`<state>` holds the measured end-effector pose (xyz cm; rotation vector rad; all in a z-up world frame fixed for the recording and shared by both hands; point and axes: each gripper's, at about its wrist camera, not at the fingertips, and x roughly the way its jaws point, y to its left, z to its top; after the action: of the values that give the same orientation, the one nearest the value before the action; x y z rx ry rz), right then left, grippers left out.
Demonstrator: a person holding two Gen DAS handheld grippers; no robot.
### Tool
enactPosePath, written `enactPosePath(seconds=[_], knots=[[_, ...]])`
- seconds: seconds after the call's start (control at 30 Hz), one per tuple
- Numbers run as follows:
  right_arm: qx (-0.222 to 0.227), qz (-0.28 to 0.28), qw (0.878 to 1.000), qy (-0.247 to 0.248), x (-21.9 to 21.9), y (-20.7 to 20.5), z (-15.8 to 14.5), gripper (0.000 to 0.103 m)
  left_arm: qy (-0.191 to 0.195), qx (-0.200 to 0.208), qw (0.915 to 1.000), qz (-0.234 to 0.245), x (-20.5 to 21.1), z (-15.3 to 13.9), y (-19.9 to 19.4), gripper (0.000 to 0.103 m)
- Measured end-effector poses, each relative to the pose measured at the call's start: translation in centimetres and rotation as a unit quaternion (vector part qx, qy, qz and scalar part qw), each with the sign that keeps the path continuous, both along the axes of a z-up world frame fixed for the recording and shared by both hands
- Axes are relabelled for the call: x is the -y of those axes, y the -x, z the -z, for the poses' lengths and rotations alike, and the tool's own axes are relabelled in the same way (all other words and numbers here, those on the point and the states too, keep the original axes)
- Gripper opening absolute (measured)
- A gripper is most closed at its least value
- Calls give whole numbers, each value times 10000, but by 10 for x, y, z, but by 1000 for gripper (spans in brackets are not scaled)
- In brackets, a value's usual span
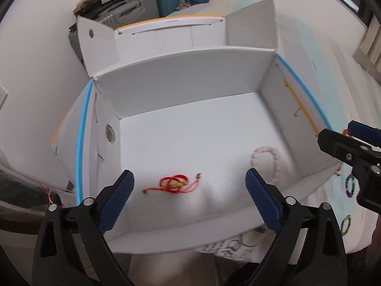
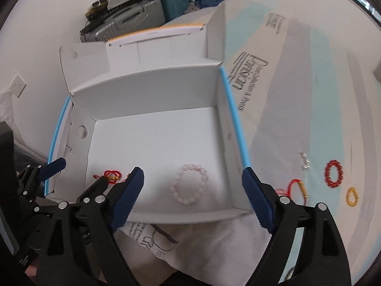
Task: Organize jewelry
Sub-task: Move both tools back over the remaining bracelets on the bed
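Note:
An open white cardboard box (image 1: 185, 76) lies below both grippers. On its floor lie a red cord bracelet (image 1: 175, 184) and a pale pink bead bracelet (image 1: 266, 162). My left gripper (image 1: 189, 175) hangs open above the red cord bracelet, with nothing between its fingers. My right gripper (image 2: 193, 175) stands open above the pink bead bracelet (image 2: 189, 183) and does not touch it. In the right wrist view the left gripper (image 2: 81, 174) partly hides the red cord bracelet (image 2: 112, 175).
On the cloth to the right of the box (image 2: 152, 88) lie a red bead bracelet (image 2: 334, 173), a small yellow bracelet (image 2: 353, 196), a red cord with a gold tube (image 2: 296, 187) and silver studs (image 2: 305, 160). Multicoloured bead bracelets (image 1: 349, 187) lie near the box corner. Suitcases (image 2: 133, 12) stand behind.

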<state>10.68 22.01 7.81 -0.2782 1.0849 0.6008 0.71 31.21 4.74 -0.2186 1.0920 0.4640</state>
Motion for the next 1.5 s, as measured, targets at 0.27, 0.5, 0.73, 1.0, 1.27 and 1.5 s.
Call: enactPosePath(seconds=[0.27,0.5,0.73,1.0,1.27,1.5], knots=[[303,287,9990,-164,57,4,-26,95,-39,169,9996,237,44,-15,-9,97],[504,589,9969,-98,116,5,-34,95,-49,268,9980,569,90,-22,-21,97],[581,935,9938,-155,182,5,-39,95,-63,326,9949,955,142,-24,-37,97],[635,1288,9895,-164,248,12,-32,95,-20,371,9899,1369,202,-16,-60,97],[538,1555,9863,-74,300,20,-1,95,5,332,9827,1824,260,4,-88,97],[220,1662,9858,-7,321,27,47,95,142,137,9803,1966,281,35,-115,97]])
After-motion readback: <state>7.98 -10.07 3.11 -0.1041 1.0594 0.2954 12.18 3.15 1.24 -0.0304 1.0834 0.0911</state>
